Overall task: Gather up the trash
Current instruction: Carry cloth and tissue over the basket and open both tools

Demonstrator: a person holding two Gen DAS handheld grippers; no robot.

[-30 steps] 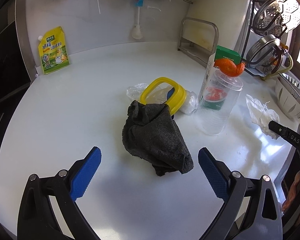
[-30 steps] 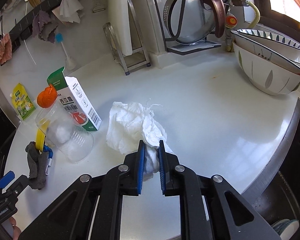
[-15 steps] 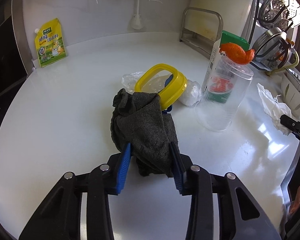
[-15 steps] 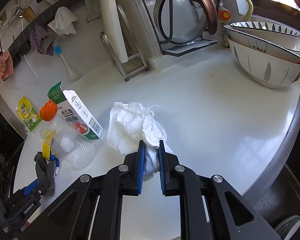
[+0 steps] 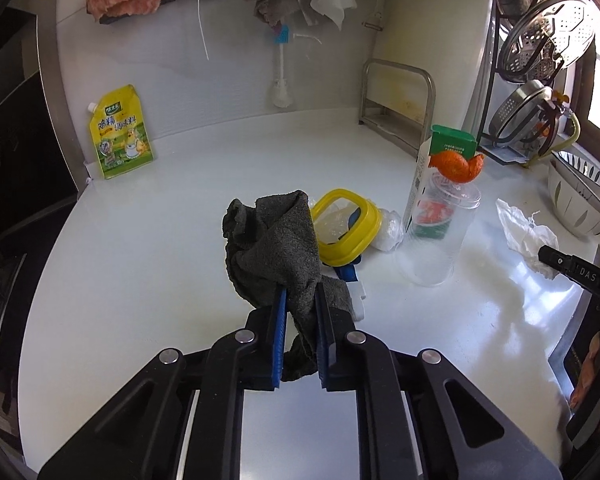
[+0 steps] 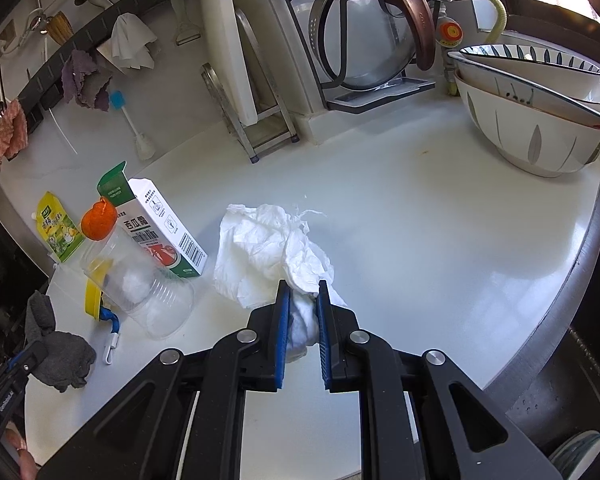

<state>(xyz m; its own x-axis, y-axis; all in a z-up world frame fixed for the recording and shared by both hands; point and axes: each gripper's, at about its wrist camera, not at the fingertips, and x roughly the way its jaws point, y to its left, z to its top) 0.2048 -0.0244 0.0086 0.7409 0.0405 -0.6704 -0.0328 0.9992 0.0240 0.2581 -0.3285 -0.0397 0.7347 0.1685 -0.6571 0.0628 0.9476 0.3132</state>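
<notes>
My left gripper [image 5: 300, 300] is shut on a dark grey rag [image 5: 277, 252] and holds it lifted off the white counter; the rag also shows in the right wrist view [image 6: 55, 344]. My right gripper [image 6: 302, 300] is shut on a crumpled white paper towel [image 6: 267, 248], which still rests on the counter; it also shows in the left wrist view [image 5: 524, 236]. An upturned clear plastic cup [image 5: 436, 236] with an orange peel [image 5: 456, 166] on top stands by a green-and-white carton [image 5: 440, 160]. A yellow lid [image 5: 348, 226] lies behind the rag.
A yellow pouch [image 5: 119, 132] leans on the back wall. Stacked bowls [image 6: 540, 120] and a pot rack [image 6: 364, 40] stand at the right. A metal stand [image 5: 396, 104] is at the back. The sink edge [image 6: 572, 320] runs along the right.
My left gripper closed on the grey rag and lifted it off the counter. My right gripper stayed shut on the paper towel and rose slightly.
</notes>
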